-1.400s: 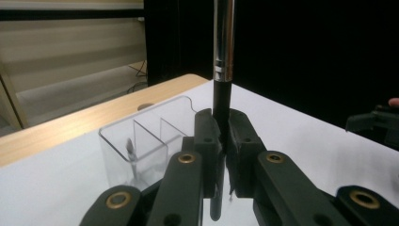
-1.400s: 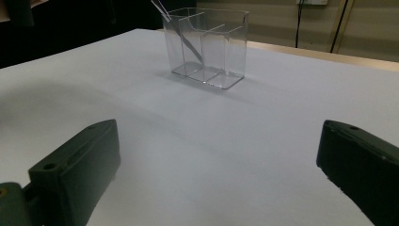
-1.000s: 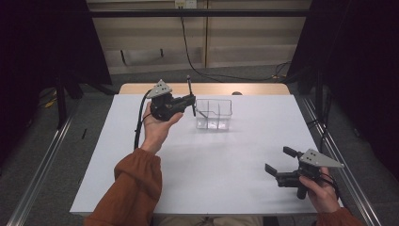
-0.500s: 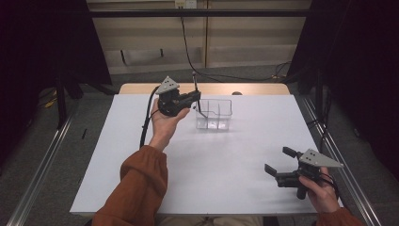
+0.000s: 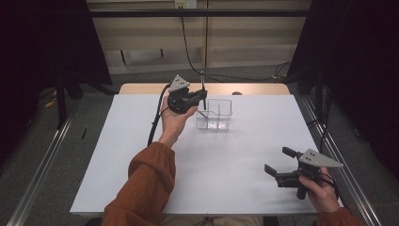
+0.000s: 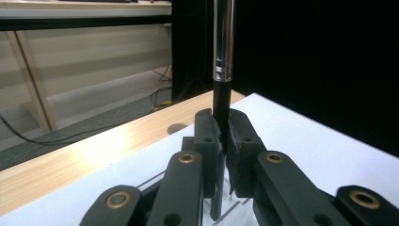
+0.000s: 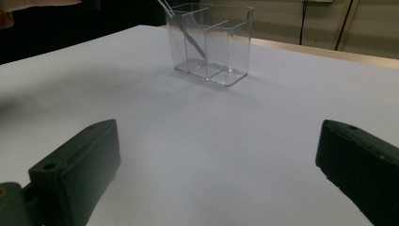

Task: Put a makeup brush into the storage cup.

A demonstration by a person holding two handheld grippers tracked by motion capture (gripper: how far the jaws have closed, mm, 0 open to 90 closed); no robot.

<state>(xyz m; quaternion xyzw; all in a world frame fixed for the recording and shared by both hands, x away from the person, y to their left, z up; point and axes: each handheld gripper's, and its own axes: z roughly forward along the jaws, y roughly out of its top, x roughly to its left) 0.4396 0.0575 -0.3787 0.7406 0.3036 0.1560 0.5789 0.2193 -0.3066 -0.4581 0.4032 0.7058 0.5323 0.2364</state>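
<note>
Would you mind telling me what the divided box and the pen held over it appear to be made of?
The divided box looks like clear, glossy plastic: the table shows through its walls. The pen seems part polished metal, with bright reflections, part matte black, likely plastic.

My tongs and the divided box on the table

My left gripper (image 5: 201,96) stood at the box's (image 5: 215,114) nine o'clock, at its rim, clamping a pen (image 5: 203,89) upright over the box's left end. The box sat toward twelve o'clock on the table (image 5: 141,155), just before the far edge. My right gripper (image 5: 277,165) lay well apart at five o'clock, near the table's right edge, jaws spread and facing the box (image 7: 209,42).
</note>
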